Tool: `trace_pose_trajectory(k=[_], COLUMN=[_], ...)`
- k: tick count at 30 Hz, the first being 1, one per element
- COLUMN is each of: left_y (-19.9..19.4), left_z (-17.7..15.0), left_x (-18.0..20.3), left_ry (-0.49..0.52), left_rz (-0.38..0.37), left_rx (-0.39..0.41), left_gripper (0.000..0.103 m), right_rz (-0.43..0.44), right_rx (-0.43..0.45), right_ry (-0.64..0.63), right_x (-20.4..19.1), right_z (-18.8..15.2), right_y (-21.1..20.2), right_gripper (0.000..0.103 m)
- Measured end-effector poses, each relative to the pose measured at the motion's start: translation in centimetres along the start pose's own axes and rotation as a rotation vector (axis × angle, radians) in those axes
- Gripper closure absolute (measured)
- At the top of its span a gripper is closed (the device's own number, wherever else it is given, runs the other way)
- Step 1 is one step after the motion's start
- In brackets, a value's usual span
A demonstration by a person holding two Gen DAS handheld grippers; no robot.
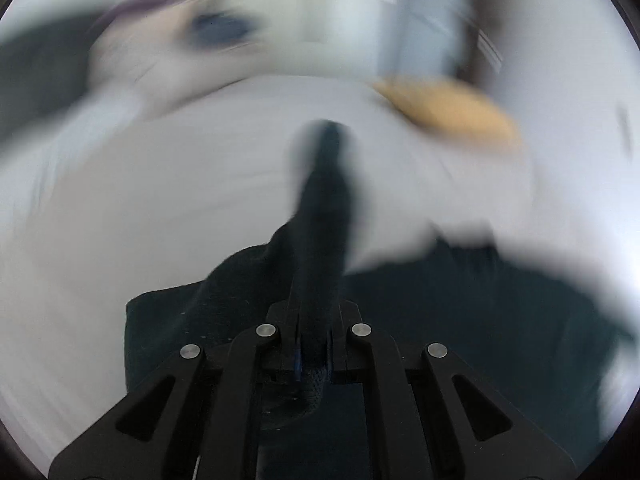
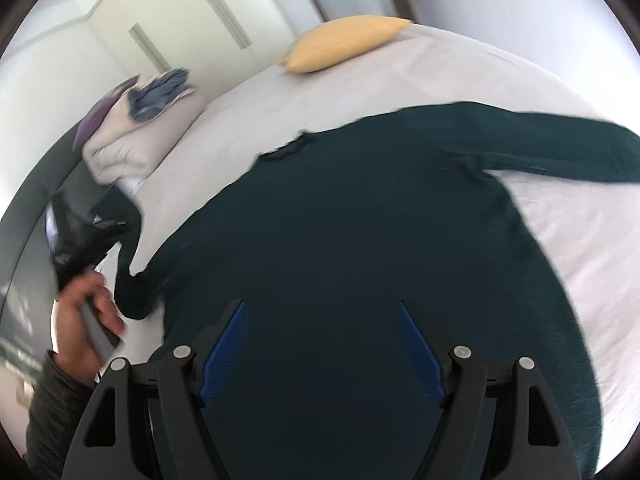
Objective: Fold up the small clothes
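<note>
A dark green long-sleeved sweater (image 2: 360, 232) lies spread on a white bed (image 2: 460, 76), one sleeve stretched to the right. My right gripper (image 2: 322, 344) is open just above its lower body, blue pads apart. My left gripper (image 1: 316, 344) is shut on the sweater's left sleeve (image 1: 324, 216), which hangs between its jaws; this view is motion-blurred. In the right wrist view the left gripper (image 2: 116, 226) shows at the far left, held by a hand, with the sleeve (image 2: 128, 280) lifted off the bed.
A yellow pillow (image 2: 344, 42) lies at the far side of the bed. A pile of folded clothes (image 2: 136, 132) sits at the bed's far left corner. Pale wardrobe doors (image 2: 180, 20) stand behind. The bed's dark edge (image 2: 24, 208) runs on the left.
</note>
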State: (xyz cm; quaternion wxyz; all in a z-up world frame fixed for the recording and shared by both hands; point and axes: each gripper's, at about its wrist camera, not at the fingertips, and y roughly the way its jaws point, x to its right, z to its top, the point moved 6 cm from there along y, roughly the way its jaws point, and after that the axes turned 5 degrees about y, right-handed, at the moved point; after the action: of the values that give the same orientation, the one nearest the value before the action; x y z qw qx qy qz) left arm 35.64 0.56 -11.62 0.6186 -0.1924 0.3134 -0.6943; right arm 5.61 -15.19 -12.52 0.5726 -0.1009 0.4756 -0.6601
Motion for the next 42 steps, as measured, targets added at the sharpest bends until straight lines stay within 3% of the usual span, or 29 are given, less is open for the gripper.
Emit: trace_pose_trajectory(k=[2,4,7,12,14,19,24,28,32,33,34,38,42], left_y=[0.6,1.5,2.3,3.6,3.6,2.8,1.1,0.8,0.7,0.8,1.0,1.0,-1.5], left_z=[-2.0,-4.2,-8.3,-11.3,-10.7,-9.3,-9.5,-9.6,-9.6,-9.6,-9.6,-9.4,-9.9], left_x=[4.8,6.2,6.5,5.4,5.8,6.5,5.4,4.7,4.5,4.4,4.5,4.3,3.3], left_ry=[0.17,0.214,0.192,0.121,0.118,0.104,0.052,0.027,0.025,0.024,0.023,-0.002,-0.12], left_rz=[0.053,0.058,0.036,-0.01,-0.003,-0.009,-0.038,-0.05,-0.051,-0.053,-0.062,-0.166,-0.289], left_rx=[0.003,-0.024,-0.064,-0.036,-0.015,0.008,0.02,0.024,0.026,0.022,0.011,-0.045,-0.055], left_gripper=[0.097,0.097,0.097,0.096,0.096,0.096,0.096,0.096,0.096,0.096,0.095,0.091,0.089], right_rz=[-0.001,0.002,0.062,0.327,0.443,0.551,0.528,0.494,0.504,0.497,0.489,0.462,0.396], right_rx=[-0.003,-0.002,-0.041,-0.244,-0.339,-0.518,-0.577,-0.604,-0.649,-0.64,-0.625,-0.557,-0.465], right_ry=[0.021,0.02,0.039,0.125,0.158,0.202,0.27,0.304,0.274,0.254,0.233,0.14,0.022], right_x=[1.7,2.7,2.7,-1.9,-5.0,-11.6,-13.4,-13.9,-14.7,-14.7,-14.8,-14.7,-13.9], right_z=[0.8,1.8,3.5,5.8,6.1,5.2,4.8,4.9,3.7,3.8,3.9,5.3,7.3], right_y=[0.0,0.3,1.9,8.0,10.8,16.5,20.7,23.3,24.8,24.8,24.8,23.7,21.8], right_gripper=[0.025,0.025,0.025,0.027,0.028,0.033,0.034,0.043,0.075,0.089,0.092,0.095,0.096])
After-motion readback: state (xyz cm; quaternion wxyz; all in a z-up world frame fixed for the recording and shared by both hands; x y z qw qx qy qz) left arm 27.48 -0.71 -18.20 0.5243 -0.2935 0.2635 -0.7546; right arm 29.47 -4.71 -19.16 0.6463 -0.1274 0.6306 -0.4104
